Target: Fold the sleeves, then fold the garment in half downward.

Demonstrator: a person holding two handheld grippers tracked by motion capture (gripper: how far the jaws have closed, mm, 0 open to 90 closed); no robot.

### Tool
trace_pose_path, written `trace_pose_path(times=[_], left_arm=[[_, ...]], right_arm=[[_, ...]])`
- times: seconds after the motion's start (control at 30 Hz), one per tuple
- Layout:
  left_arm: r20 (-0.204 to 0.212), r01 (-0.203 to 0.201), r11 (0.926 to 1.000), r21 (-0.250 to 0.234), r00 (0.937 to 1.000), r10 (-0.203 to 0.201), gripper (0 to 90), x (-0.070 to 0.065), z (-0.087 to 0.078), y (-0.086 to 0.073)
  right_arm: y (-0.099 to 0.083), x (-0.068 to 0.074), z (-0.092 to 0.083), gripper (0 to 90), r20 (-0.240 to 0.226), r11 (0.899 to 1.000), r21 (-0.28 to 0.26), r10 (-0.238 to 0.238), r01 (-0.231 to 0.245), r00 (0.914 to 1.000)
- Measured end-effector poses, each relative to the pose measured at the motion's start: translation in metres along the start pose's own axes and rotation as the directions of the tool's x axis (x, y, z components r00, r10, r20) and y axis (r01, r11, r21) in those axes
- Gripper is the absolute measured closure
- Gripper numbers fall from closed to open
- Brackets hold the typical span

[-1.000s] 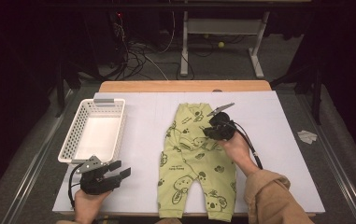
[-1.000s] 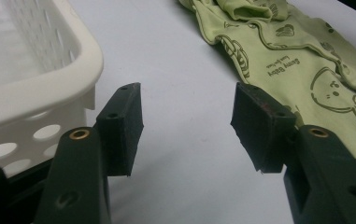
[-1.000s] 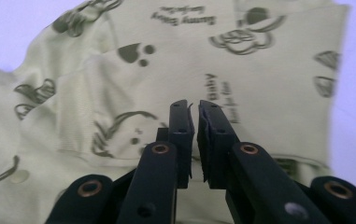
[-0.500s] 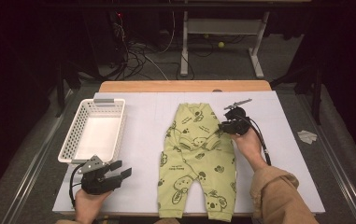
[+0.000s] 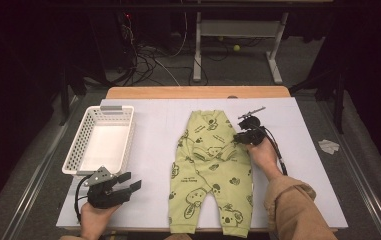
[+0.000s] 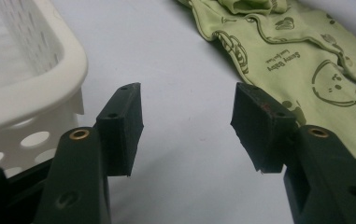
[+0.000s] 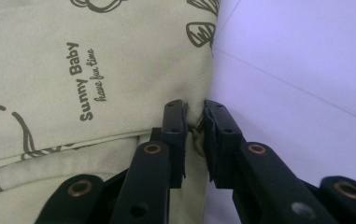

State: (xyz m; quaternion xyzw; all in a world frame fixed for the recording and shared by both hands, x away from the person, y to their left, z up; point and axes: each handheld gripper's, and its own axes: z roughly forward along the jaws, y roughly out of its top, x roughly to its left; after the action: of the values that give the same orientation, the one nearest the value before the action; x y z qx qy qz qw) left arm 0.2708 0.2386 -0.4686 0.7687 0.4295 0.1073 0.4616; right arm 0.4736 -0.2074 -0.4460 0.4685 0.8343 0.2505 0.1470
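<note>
While the white basket [image 5: 99,142] sits at the table's [image 5: 303,130] left side with nothing inside, the green baby romper [image 5: 210,170] lies flat mid-table, well apart from it. Right tool [image 7: 194,122] pinches the romper's right edge fabric between its pads, jaws nearly together and just closing further. Left tool [image 6: 187,114] rests near the basket's front corner, jaws wide apart, nothing between them, bare table under the gap

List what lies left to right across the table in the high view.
Basket → left gripper → green baby pants → right gripper, pinching the pants' edge.
</note>
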Motion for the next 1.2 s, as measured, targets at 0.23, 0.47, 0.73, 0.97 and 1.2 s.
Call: trace_pose_path(times=[0.23, 0.47, 0.73, 0.97, 1.2], left_arm=[[0.004, -0.036, 0.9993, 0.01, 0.9994, 0.036, 40.3, -0.006, 0.005, 0.004], [0.039, -0.065, 0.9979, -0.002, 0.9971, 0.065, 40.3, -0.016, 0.017, 0.018], [0.084, -0.095, 0.9954, -0.006, 0.9919, 0.096, 40.3, -0.032, 0.033, 0.035], [0.081, -0.11, 0.9939, -0.007, 0.9906, 0.111, 40.3, -0.035, 0.055, 0.056], [0.079, -0.096, 0.9943, 0.046, 0.9926, 0.092, 41.4, -0.029, 0.083, 0.083]], right_arm=[[-0.002, -0.007, -0.003, 81.4, -0.006, 1.0, -0.018, -0.003, 0.003, 1.0], [-0.002, -0.008, 0.0, 79.8, -0.007, 1.0, -0.013, 0.0, 0.0, 1.0], [-0.004, -0.01, 0.0, 77.8, -0.021, 1.0, -0.016, 0.018, -0.019, 0.9996], [-0.005, -0.01, -0.001, 75.4, -0.019, 1.0, -0.014, 0.017, -0.018, 0.9997], [-0.004, -0.014, -0.003, 71.2, -0.039, 0.999, -0.032, 0.042, -0.044, 0.9983]])
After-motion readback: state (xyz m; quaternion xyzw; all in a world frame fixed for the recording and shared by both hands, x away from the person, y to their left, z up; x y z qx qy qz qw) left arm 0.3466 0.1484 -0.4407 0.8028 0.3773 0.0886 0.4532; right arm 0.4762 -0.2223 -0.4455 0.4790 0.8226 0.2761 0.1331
